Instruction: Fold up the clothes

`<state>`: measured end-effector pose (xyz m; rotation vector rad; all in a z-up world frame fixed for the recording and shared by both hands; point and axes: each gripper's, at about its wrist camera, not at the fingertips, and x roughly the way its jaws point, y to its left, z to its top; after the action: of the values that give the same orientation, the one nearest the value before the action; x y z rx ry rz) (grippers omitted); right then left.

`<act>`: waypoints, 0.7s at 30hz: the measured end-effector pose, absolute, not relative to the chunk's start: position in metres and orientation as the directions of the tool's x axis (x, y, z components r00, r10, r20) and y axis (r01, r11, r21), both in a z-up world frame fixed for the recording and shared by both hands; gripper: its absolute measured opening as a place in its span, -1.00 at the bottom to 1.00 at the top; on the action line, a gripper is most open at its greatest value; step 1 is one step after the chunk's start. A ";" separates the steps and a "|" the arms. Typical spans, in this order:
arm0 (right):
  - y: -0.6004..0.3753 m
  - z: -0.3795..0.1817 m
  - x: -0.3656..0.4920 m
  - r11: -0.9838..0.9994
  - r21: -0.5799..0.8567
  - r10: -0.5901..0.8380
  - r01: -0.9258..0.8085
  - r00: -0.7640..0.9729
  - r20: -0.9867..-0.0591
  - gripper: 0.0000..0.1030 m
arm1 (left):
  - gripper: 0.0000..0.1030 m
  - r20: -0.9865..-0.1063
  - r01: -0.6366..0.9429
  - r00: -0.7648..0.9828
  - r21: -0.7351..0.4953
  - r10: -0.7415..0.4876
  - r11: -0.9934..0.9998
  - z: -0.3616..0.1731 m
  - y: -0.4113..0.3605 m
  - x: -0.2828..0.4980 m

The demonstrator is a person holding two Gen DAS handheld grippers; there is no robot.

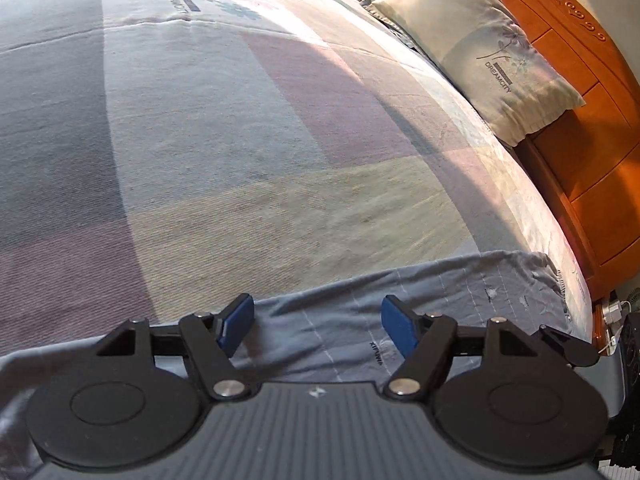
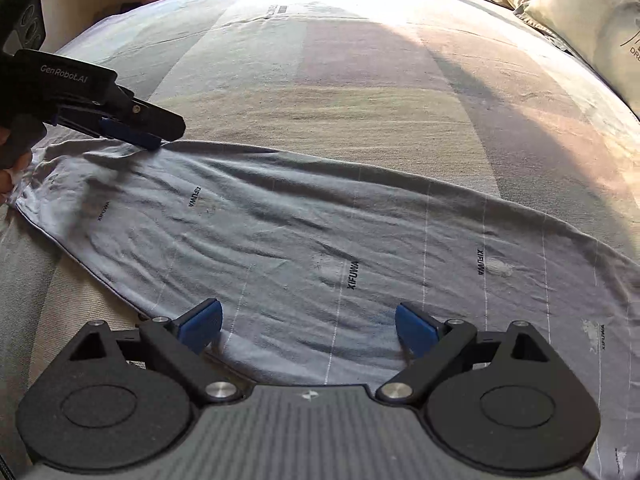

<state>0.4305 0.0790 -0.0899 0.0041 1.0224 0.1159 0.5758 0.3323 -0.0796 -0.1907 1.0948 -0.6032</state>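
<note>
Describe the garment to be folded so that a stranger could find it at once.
Start at the bed, covered by a sheet of wide pastel stripes. Along its near edge lies a pale blue-grey garment, spread flat. Only it bears thin white lines and small "XIFUWA" prints.

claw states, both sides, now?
Left claw: open, over the grey garment's edge, holding nothing.
Right claw: open above the garment, holding nothing.

A home bedroom: a bed [image 1: 240,140] is filling the view, pillows [image 1: 492,52] are lying against a wooden headboard [image 1: 580,92].
</note>
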 end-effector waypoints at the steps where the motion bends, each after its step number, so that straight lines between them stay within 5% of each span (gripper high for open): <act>1: 0.078 -0.090 0.430 0.994 0.056 0.098 -0.096 0.516 -0.851 0.86 | 0.34 -0.777 0.336 0.335 -0.431 -0.534 0.838 -0.076 0.341 0.576; 6: 0.076 -0.088 0.432 0.994 0.044 0.089 -0.099 0.524 -0.847 0.87 | 0.39 -0.772 0.375 0.364 -0.391 -0.521 0.841 -0.062 0.343 0.551; 13: 0.063 -0.084 0.428 1.000 -0.014 -0.009 -0.005 0.556 -0.831 0.87 | 0.35 -0.865 0.327 0.439 -0.097 -0.242 0.940 -0.075 0.351 0.523; 21: 0.017 -0.072 0.382 0.982 -0.049 -0.144 0.183 0.553 -0.821 0.87 | 0.41 -0.821 0.543 0.467 -0.026 -0.328 0.839 -0.059 0.275 0.480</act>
<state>0.3816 0.0167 -0.0721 0.0434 0.9661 -0.1937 0.4797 0.2753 -0.0591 0.2529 0.9440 -0.5410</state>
